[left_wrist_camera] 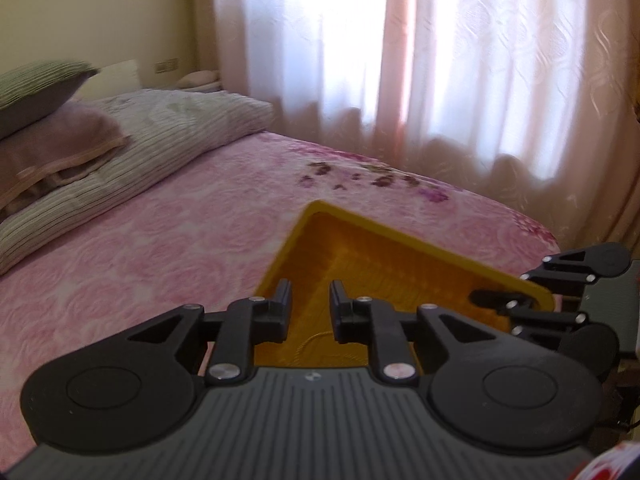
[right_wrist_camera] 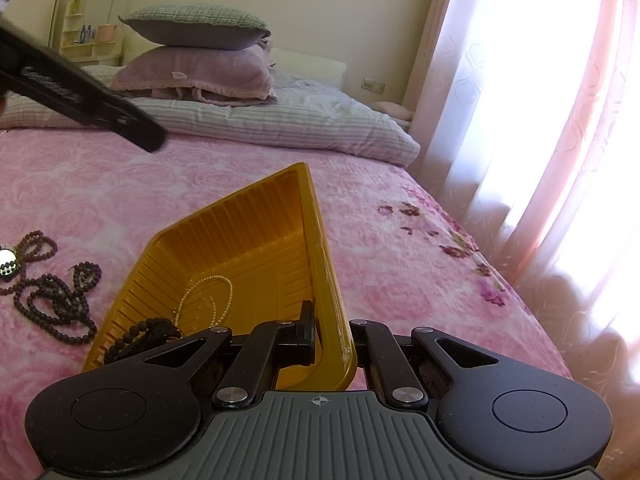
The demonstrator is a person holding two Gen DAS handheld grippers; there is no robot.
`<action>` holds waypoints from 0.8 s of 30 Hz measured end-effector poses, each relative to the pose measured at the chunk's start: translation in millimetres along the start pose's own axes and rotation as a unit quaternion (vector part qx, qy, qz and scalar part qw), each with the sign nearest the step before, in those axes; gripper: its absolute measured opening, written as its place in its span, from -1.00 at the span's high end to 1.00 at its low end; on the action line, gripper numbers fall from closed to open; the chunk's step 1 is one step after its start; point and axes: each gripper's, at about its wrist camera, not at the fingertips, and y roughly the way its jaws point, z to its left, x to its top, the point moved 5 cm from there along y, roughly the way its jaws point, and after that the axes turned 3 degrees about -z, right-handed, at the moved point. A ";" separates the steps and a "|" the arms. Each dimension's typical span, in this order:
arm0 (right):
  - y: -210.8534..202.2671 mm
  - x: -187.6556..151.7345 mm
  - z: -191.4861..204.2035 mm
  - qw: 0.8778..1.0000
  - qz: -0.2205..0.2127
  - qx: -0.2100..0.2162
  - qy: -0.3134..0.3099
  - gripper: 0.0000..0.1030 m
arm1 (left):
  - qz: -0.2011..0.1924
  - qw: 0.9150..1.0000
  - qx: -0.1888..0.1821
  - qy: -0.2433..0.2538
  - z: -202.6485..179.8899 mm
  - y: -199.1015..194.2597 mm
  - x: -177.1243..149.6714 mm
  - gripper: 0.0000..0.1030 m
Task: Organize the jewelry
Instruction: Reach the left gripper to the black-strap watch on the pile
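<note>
A yellow plastic tray [right_wrist_camera: 248, 240] lies tilted on the pink bedspread. My right gripper [right_wrist_camera: 332, 332] is shut on the tray's right rim [right_wrist_camera: 328, 280], one finger inside and one outside. In the tray lie a pearl necklace [right_wrist_camera: 208, 296] and a dark bead strand [right_wrist_camera: 148, 334]. A long dark bead necklace [right_wrist_camera: 52, 296] and a round black-and-white piece [right_wrist_camera: 8, 264] lie on the bed to the tray's left. My left gripper [left_wrist_camera: 310, 312] is open and empty above the tray [left_wrist_camera: 360, 256]. The right gripper [left_wrist_camera: 520, 304] shows at the tray's far rim.
Stacked pillows [right_wrist_camera: 200, 52] and a folded striped quilt [right_wrist_camera: 280, 120] lie at the head of the bed. Pink curtains [right_wrist_camera: 540, 120] hang along the right side. The bed's edge [right_wrist_camera: 532, 320] runs close on the right. A shelf with bottles [right_wrist_camera: 86, 36] stands far left.
</note>
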 end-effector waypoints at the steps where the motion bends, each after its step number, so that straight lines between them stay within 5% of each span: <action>1: 0.1 -0.1 0.2 1.000 0.000 0.000 0.000 0.89 | 0.000 1.000 0.009 -0.008 9.0 -5.5 -4.1 0.66; 8: -0.7 -0.4 0.0 1.000 0.003 -0.001 0.003 0.89 | 0.001 0.993 0.094 -0.065 82.2 -51.6 -47.4 0.59; 17: -1.6 -0.5 -0.6 1.000 0.004 -0.002 0.002 0.89 | 0.024 0.968 0.215 -0.127 149.3 -102.4 -130.7 0.58; 24: -2.3 -1.6 -2.0 1.000 0.008 -0.005 0.000 0.89 | 0.042 0.953 0.227 -0.197 141.2 -105.7 -190.8 0.57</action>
